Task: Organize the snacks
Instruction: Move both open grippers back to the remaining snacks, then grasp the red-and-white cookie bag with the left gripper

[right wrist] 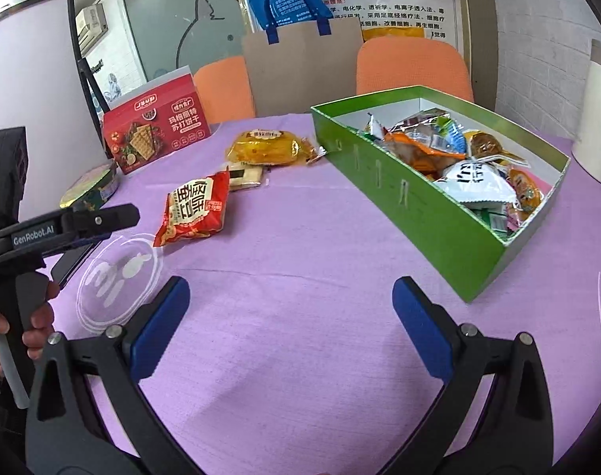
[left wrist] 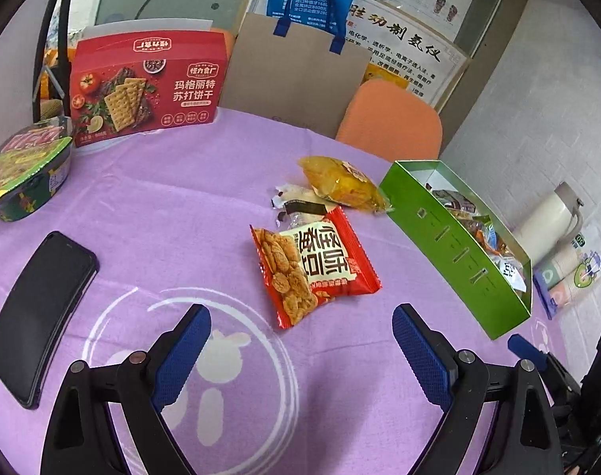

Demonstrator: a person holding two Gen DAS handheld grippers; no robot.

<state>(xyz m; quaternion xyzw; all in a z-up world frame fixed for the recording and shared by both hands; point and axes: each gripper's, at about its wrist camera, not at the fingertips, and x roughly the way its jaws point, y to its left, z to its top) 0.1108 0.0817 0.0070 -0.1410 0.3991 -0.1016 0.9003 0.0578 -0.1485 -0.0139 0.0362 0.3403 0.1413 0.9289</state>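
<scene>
A red snack packet lies on the purple cloth just ahead of my left gripper, which is open and empty. Behind the packet sit a small pale wrapped bar and a yellow packet. A green box holding several wrapped snacks stands to the right. My right gripper hovers open and empty over bare cloth, left of the box's near corner. The left gripper also shows at the left edge of the right wrist view.
A red cracker box stands at the back left beside a green instant-noodle bowl. A black phone lies near left. A white flask and a cup pack sit beyond the green box. Orange chairs stand behind.
</scene>
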